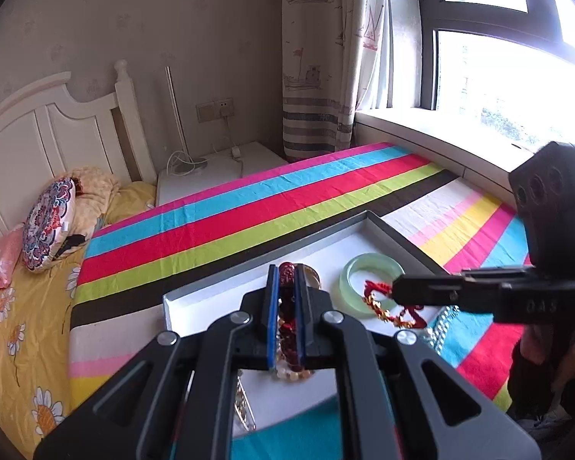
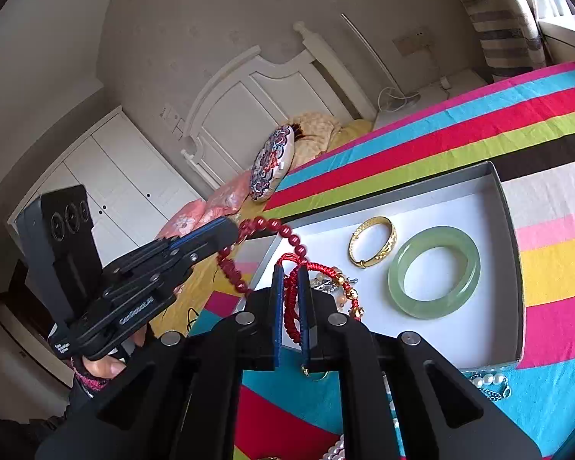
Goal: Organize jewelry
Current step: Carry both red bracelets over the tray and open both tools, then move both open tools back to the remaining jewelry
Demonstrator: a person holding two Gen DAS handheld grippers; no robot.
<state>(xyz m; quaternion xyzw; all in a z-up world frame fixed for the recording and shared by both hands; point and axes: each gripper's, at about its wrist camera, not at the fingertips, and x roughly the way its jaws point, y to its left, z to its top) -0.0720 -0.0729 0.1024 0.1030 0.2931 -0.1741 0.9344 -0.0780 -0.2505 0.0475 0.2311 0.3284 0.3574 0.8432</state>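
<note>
My left gripper [image 1: 286, 270] is shut on a dark red bead bracelet [image 1: 287, 329], held above the near left corner of the white-lined tray [image 1: 368, 218]. In the right wrist view the left gripper [image 2: 232, 228] hangs left of the tray and the bead bracelet [image 2: 283, 230] dangles from it. My right gripper [image 2: 290, 270] is shut on a red braided cord bracelet [image 2: 292, 306] with gold charms. In the left wrist view, the right gripper [image 1: 396, 289] holds it over the tray's near edge. A gold bangle [image 2: 372, 241] and a green jade bangle [image 2: 433, 272] lie in the tray [image 2: 494, 176].
The tray rests on a striped cloth [image 1: 249, 222] on a bed. Pearls and a silver chain [image 2: 487, 383] lie on the cloth by the tray's near edge. A round patterned cushion [image 1: 50, 222] and a white headboard [image 1: 38, 122] are at the left, a window sill [image 1: 441, 142] behind.
</note>
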